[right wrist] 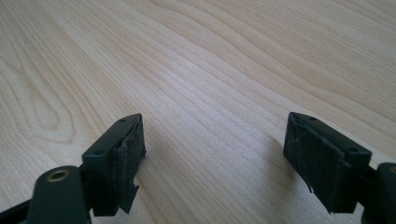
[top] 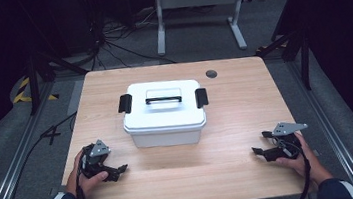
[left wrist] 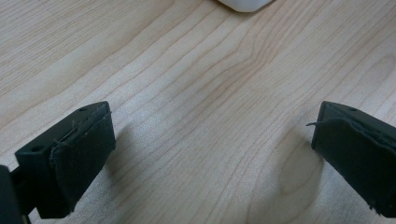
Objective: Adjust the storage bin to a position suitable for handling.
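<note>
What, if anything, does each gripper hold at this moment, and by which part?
Nothing is held. The left gripper and right gripper both rest open over the wooden table, apart from the white lidded box.

White box [top: 164, 123], black latches and handle, pale wood-grain table [top: 227, 124]

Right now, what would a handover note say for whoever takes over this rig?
Left gripper: open, empty, low over the table near its left front edge.
Right gripper: open, empty, at the right front.
White storage box: mid-table, lid on, both black side latches look closed, handle lying flat.
Done: nothing visible so far.
Left: probably release the latches and lift the lid.
</note>
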Action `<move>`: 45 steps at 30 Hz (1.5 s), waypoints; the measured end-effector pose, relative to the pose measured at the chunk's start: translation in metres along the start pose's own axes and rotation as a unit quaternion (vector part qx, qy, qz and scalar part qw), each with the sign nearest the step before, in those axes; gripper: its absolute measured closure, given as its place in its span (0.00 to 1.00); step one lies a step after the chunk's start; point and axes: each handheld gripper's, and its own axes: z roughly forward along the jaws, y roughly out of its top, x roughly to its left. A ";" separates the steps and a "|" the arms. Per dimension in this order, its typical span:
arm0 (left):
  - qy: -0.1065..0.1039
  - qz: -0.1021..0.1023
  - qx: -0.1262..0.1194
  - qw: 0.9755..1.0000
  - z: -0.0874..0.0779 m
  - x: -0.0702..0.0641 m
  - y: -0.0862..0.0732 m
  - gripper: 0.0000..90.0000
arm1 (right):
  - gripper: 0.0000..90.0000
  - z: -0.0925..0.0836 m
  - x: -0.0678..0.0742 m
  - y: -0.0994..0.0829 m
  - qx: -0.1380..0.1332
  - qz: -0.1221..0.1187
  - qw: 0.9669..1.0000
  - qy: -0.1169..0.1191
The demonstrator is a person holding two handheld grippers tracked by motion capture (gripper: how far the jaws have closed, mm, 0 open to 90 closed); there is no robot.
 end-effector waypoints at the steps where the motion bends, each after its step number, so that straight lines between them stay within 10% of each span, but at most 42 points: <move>1: 0.000 0.000 0.000 1.000 0.000 0.000 0.000 0.00 | 0.23 0.000 0.000 0.000 0.000 0.000 1.000 0.000; 24: -0.001 0.002 0.000 1.000 0.000 0.000 0.000 0.00 | 0.27 -0.002 0.000 0.012 0.039 -0.015 0.999 0.003; 45: 0.002 -0.004 -0.003 1.000 0.000 0.000 0.000 0.00 | 0.37 -0.015 -0.009 0.078 0.004 -0.060 0.998 0.015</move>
